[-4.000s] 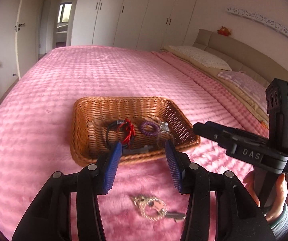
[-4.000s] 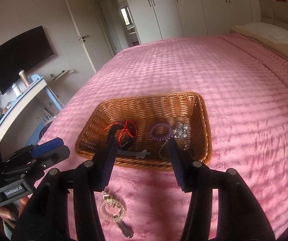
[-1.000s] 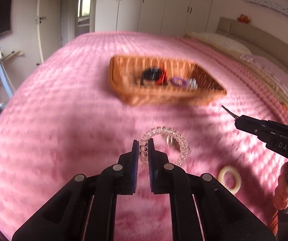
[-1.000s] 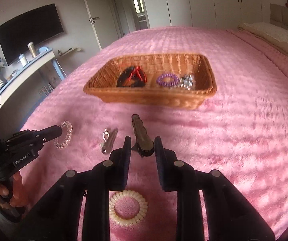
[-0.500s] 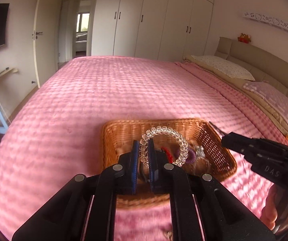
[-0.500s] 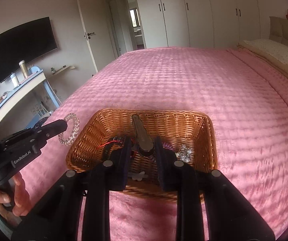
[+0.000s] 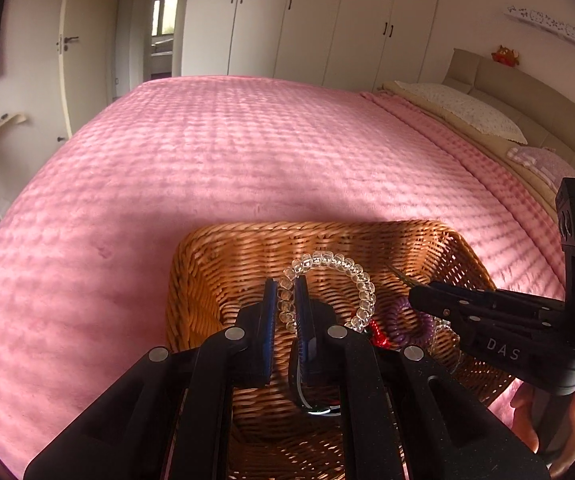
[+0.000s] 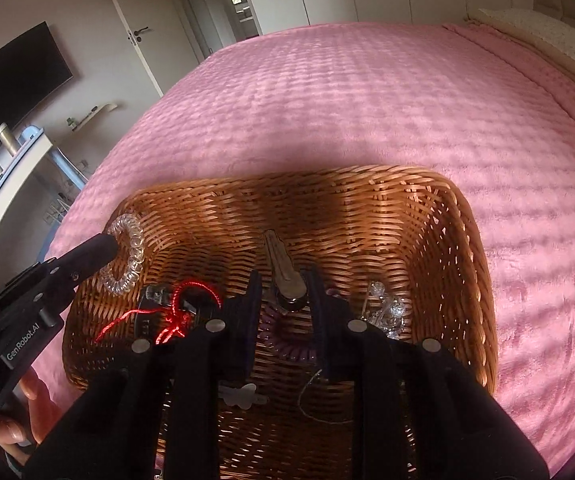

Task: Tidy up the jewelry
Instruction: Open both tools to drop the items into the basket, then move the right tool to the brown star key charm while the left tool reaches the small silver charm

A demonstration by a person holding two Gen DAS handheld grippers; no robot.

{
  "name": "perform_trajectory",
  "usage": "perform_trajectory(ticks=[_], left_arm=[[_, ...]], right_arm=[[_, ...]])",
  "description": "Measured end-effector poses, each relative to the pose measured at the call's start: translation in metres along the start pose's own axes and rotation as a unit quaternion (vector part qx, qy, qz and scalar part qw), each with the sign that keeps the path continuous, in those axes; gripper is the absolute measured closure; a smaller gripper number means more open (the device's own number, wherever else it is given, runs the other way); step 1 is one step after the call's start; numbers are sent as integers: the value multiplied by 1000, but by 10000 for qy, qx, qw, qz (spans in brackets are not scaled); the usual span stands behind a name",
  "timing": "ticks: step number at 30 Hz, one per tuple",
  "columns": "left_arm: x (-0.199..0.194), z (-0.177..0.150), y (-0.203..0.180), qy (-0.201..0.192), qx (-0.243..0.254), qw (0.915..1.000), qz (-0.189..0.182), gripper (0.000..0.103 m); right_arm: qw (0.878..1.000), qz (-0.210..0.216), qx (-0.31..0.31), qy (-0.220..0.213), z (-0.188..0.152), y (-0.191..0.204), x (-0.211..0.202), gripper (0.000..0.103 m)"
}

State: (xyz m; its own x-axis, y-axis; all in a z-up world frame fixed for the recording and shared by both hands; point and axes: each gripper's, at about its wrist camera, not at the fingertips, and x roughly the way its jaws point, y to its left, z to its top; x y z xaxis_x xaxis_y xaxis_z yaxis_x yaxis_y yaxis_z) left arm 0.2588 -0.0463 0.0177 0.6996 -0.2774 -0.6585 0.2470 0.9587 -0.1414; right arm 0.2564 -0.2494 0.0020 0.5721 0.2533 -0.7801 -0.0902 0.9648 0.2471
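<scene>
A brown wicker basket sits on the pink bedspread. My left gripper is shut on a clear coil hair tie and holds it over the basket's left part; the tie also shows in the right wrist view. My right gripper is shut on a metal hair clip above the basket's middle. Inside lie a purple coil tie, a red cord on a dark band, clear beads and a small silver clip.
The pink bedspread stretches all around the basket. Pillows and a headboard lie at the right. White wardrobes stand behind, and a desk and a wall TV stand at the left.
Both grippers have moved forward and down over the basket with their items still held. The basket now fills the lower part of both views.
</scene>
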Motion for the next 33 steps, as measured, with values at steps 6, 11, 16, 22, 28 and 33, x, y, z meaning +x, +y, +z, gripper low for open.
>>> perform_trajectory(ticks=[6,11,16,22,28,33], left_arm=[[2,-3,-2,80,14,10000,-8,91],[-19,-5,-2,-71,-22,9999,-101,72],[-59,-9,-6,-349,-32,9992,-200,64],[-114,-30,-9,-643,-49,9976,-258,60],[-158,-65,-3,-792,-216,9961,-333,60],[-172,-101,3,-719,-307,9962,-373,60]], right_arm=[[10000,53,33,-2,-4,-2,-3,81],[9998,92,97,-139,-10,-4,-24,68],[9993,159,69,-320,-23,4,-57,59],[9981,312,-119,-516,-56,26,-101,59],[9967,405,-483,-504,-104,58,-123,59],[9959,485,-683,-347,-147,74,-116,59]])
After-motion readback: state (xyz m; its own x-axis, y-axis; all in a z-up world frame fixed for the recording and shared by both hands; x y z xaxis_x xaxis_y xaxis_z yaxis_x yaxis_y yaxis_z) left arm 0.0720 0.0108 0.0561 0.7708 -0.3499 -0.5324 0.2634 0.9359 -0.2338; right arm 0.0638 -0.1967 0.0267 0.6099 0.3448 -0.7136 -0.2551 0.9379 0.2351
